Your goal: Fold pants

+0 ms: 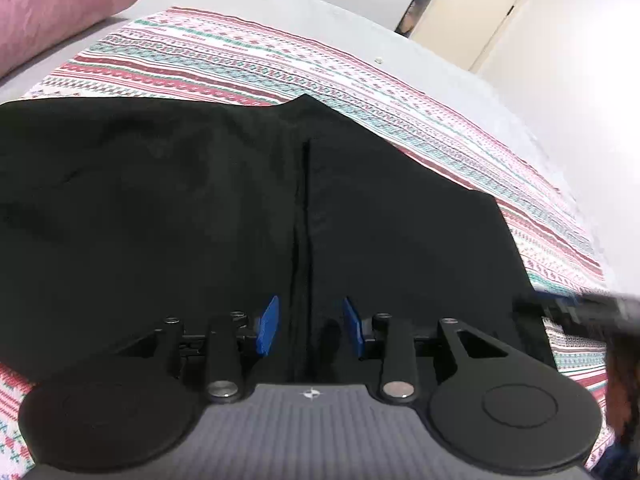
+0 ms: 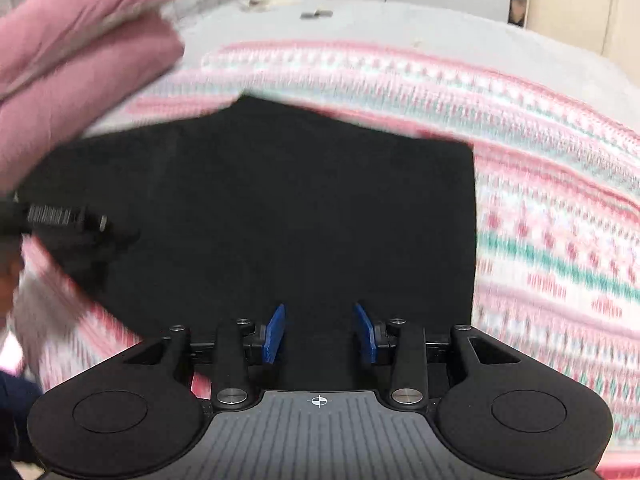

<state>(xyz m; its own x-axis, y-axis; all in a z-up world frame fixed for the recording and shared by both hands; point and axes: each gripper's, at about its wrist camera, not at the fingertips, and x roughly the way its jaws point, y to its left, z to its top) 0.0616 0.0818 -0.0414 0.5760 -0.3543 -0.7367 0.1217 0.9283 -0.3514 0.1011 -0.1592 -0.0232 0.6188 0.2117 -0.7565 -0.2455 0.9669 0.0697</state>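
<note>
Two grippers above black pants [image 1: 200,200], nothing pinched. Pants flat on patterned blanket [image 1: 240,60] over bed, already doubled into compact rectangle; long vertical seam or fold edge down the middle in left wrist view, right edge square in right wrist view. Left gripper [image 1: 310,326]: blue pads [image 1: 269,326] spread apart, straddling the seam line, no cloth visibly between them, contact with fabric not clear. Right gripper [image 2: 320,334]: pads spread as well, empty, over near part of pants [image 2: 280,220]; picture blurred. Pink pillow [image 1: 60,4] near far left corner. Probably at least one fold done; perhaps one more fold across and some smoothing left, though full length of pants hidden.
</note>
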